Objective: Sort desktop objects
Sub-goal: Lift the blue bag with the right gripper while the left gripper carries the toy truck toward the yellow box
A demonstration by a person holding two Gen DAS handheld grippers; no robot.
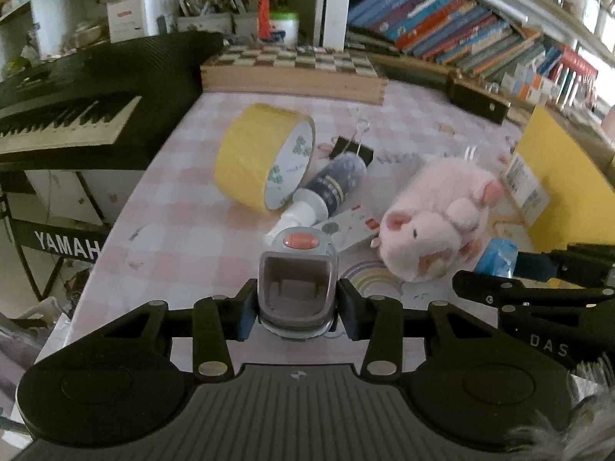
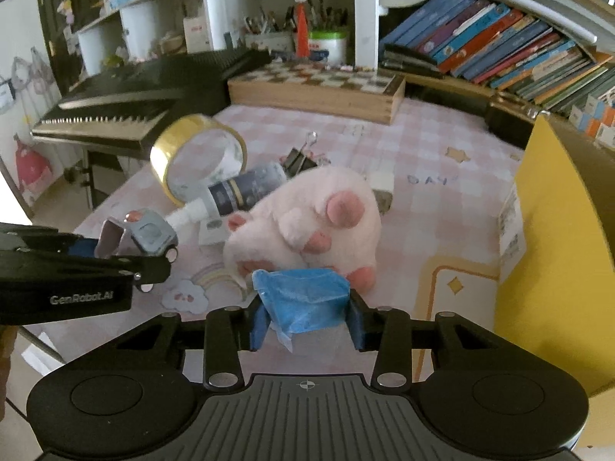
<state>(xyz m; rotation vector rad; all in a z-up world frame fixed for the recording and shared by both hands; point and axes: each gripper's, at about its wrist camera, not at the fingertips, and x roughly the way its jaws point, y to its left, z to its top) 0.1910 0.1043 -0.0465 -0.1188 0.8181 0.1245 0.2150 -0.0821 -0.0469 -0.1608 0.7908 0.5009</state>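
My left gripper is shut on a small grey clip-shaped device with an orange button, held just above the pink checked table; the same device shows at the left of the right wrist view. My right gripper is shut on a blue plastic packet, which also shows as a blue packet at the right of the left wrist view. Just beyond lie a pink plush hamster, a dark spray bottle, a yellow tape roll and a black binder clip.
A yellow box stands at the table's right edge. A wooden chessboard box lies at the back, with a row of books behind it. A black keyboard stands off the table's left side. A paper card lies beside the hamster.
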